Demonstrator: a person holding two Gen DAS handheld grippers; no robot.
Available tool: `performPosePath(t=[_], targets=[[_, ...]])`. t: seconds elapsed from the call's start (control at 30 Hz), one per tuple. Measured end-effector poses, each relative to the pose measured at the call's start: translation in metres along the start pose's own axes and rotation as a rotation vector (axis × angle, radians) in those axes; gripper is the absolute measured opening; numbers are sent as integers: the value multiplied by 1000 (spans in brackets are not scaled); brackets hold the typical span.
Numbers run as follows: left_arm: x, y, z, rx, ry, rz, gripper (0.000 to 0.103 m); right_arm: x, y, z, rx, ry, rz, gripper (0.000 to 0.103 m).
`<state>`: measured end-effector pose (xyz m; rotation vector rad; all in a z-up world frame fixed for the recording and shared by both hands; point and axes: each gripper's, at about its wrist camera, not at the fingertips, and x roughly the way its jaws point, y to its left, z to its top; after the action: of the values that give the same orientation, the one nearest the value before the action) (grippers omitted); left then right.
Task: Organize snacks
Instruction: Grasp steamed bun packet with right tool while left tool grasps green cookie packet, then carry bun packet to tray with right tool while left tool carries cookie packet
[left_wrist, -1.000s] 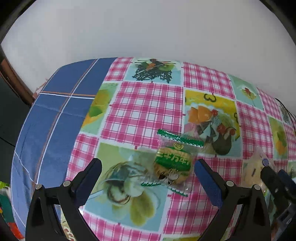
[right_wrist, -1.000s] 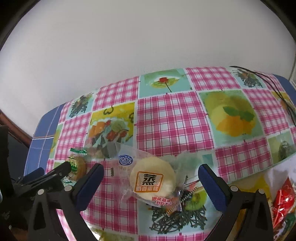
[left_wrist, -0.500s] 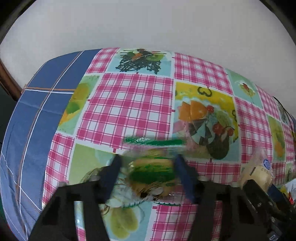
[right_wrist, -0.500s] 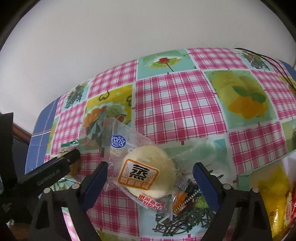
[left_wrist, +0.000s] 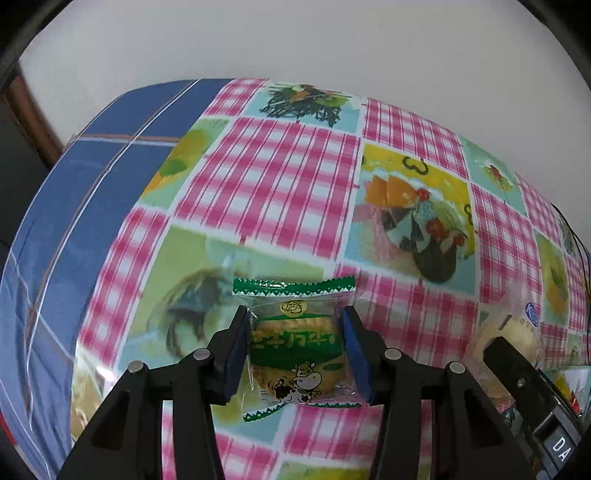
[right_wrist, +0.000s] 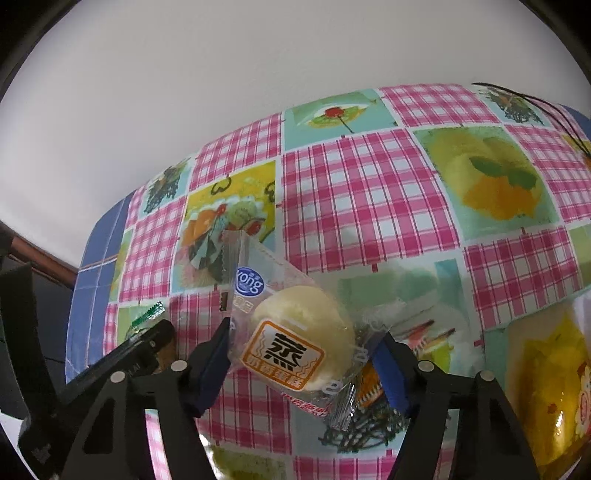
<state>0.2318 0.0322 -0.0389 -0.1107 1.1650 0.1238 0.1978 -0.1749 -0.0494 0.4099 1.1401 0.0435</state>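
Observation:
My left gripper (left_wrist: 293, 350) is shut on a green-wrapped cookie packet (left_wrist: 295, 343) with a cartoon cow, held over the patterned tablecloth (left_wrist: 277, 184). My right gripper (right_wrist: 303, 354) is shut on a clear-wrapped pale steamed cake (right_wrist: 299, 347) with an orange label; the packet sits tilted between the blue pads. The cake also shows at the right edge of the left wrist view (left_wrist: 517, 332). The cookie packet's green edge (right_wrist: 147, 317) shows at the left of the right wrist view, behind the left gripper's finger (right_wrist: 140, 350).
A yellow snack bag (right_wrist: 554, 387) lies at the right edge of the right wrist view. A blue checked cloth (left_wrist: 74, 206) covers the table's left end. A white wall (left_wrist: 295, 44) stands behind. A black cable (right_wrist: 554, 110) lies at the far right.
Both grippers have closed: the left on the cookie packet, the right on the steamed cake. Both packets now sit between the pads and appear raised off the cloth.

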Motion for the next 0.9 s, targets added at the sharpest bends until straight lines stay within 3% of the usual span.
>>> performPosePath(t=[0.3,0.63,0.9], targets=[[-25,-7,-36,-55,37,-12,50,-21,-6,-16,-24,53,-19,73],[-93,-12,-68,-120,-15,-55,50,-73,-11,-38,-63,46,-55,73],[-121,-19,-90,-126,-60,-81,50,-125,-17,-62,-90,-2,-73,73]])
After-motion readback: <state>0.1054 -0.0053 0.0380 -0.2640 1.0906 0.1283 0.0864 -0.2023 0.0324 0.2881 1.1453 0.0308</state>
